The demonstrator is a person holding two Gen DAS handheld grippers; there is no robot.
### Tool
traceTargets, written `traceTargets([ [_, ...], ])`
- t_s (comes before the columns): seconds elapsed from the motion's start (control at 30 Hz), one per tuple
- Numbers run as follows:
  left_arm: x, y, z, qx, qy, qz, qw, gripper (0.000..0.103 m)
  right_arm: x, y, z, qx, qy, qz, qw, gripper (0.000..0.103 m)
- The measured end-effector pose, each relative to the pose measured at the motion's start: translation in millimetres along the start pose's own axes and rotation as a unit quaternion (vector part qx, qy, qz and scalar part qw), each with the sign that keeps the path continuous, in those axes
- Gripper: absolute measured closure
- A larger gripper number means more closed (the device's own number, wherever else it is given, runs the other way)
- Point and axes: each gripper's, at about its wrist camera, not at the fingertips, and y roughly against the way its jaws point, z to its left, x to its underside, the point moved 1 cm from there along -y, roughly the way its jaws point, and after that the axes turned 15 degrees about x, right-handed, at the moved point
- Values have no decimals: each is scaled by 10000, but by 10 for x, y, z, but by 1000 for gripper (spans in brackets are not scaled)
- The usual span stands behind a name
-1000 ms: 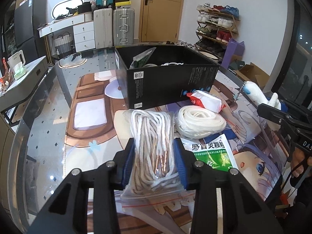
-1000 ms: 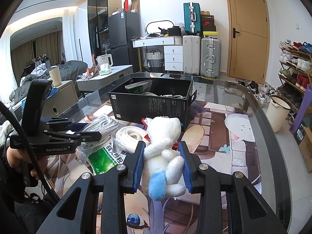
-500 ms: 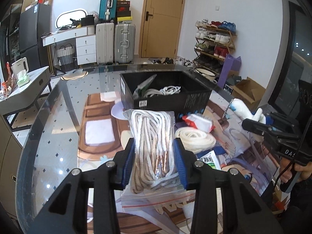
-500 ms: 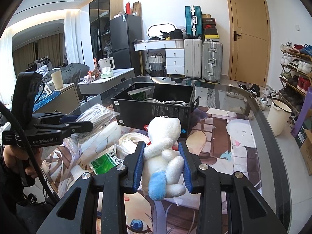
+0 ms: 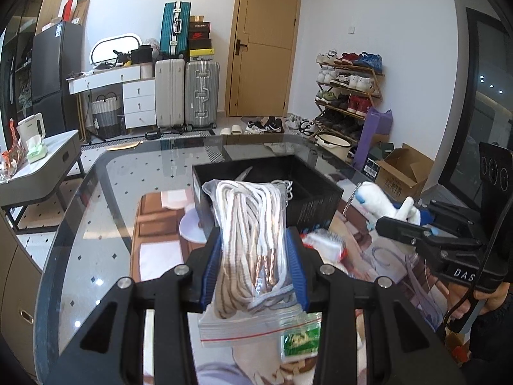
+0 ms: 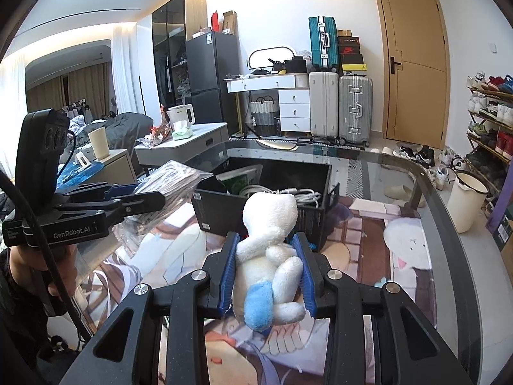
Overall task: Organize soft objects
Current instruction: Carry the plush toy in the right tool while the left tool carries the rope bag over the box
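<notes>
Left gripper [image 5: 253, 266] clamped on clear zip bag of white cord [image 5: 248, 240], right gripper [image 6: 267, 272] squeezing fuzzy white plush toy [image 6: 269, 256], both raised just short of rectangular black cardboard box [image 6: 266, 205].

My left gripper [image 5: 255, 269] is raised above the desk [image 5: 96, 224], its blue-padded fingers [image 5: 211, 272] clamped on both sides of a clear bag of cord [image 5: 253, 256]. My right gripper [image 6: 267, 272] is lifted too, level with the left and off to its right, its padded fingers [image 6: 304, 272] pressed into the flanks of a white plush toy [image 6: 269, 256]. My left hand [image 6: 41, 256] grips its handle from below.
</notes>
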Motion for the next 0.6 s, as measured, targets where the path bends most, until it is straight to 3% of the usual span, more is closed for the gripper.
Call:
traceTargets([
  [0.47,-417,-205,100,27,-115,-360,9993,65,-332,-286,-46,7,-80,-77,9999,68],
  [0.6,-503,-350,170,80,-101,-297,9995,65,-404,-409,-87,18,-103,-33,9999,68],
])
